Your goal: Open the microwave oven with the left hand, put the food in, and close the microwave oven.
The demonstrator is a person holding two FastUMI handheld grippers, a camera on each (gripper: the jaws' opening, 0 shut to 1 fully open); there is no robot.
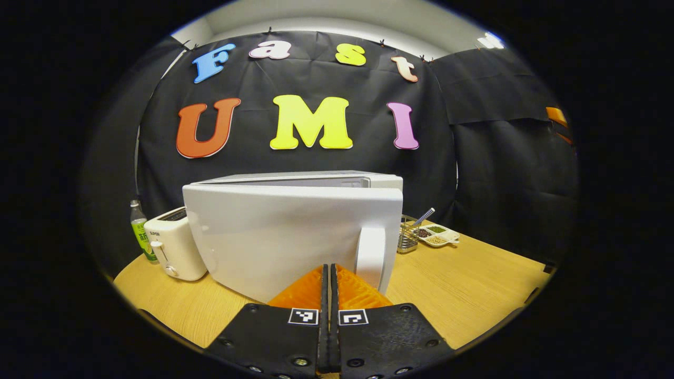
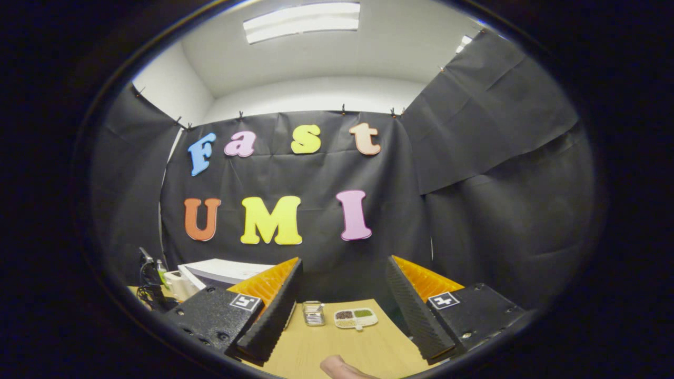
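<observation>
The white microwave (image 1: 284,231) stands on the wooden table (image 1: 474,284) in the left gripper view. Its door faces me at a slant to the body behind it, with the white handle (image 1: 371,255) at its right edge. My left gripper (image 1: 329,269) is shut with nothing between its orange fingers, close in front of the door and just left of the handle. In the right gripper view, my right gripper (image 2: 342,310) hangs open above the table (image 2: 316,347), and the microwave (image 2: 224,271) lies far left. A pale pinkish rounded thing (image 2: 342,368) pokes in at the bottom edge; I cannot tell what it is.
A white toaster (image 1: 174,247) and a green-labelled bottle (image 1: 141,231) stand left of the microwave. To its right sit a metal wire basket (image 1: 408,237) holding a utensil and a divided dish (image 1: 439,236) of seasonings. Both lie ahead of my right gripper: basket (image 2: 314,312), dish (image 2: 356,318).
</observation>
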